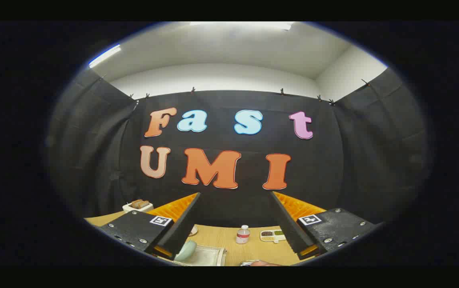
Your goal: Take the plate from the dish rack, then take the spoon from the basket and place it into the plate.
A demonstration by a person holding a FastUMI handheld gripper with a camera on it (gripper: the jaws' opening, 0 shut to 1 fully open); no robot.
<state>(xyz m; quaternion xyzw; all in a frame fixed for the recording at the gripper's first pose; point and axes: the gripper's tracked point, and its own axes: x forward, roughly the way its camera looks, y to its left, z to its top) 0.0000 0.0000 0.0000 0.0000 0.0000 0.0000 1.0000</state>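
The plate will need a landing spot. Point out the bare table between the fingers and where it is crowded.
The gripper is open, its fingers spread and holding nothing. Bare table lies between the small bottle and the pale green dish. It is crowded nearer in, by the cloth beside that dish, and past the bottle, where a divided tray sits.

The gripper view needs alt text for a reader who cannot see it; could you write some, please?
The gripper hangs open above a wooden table, holding nothing. Beyond the fingers stand a small bottle and a divided snack tray; a pale green dish lies by one finger.
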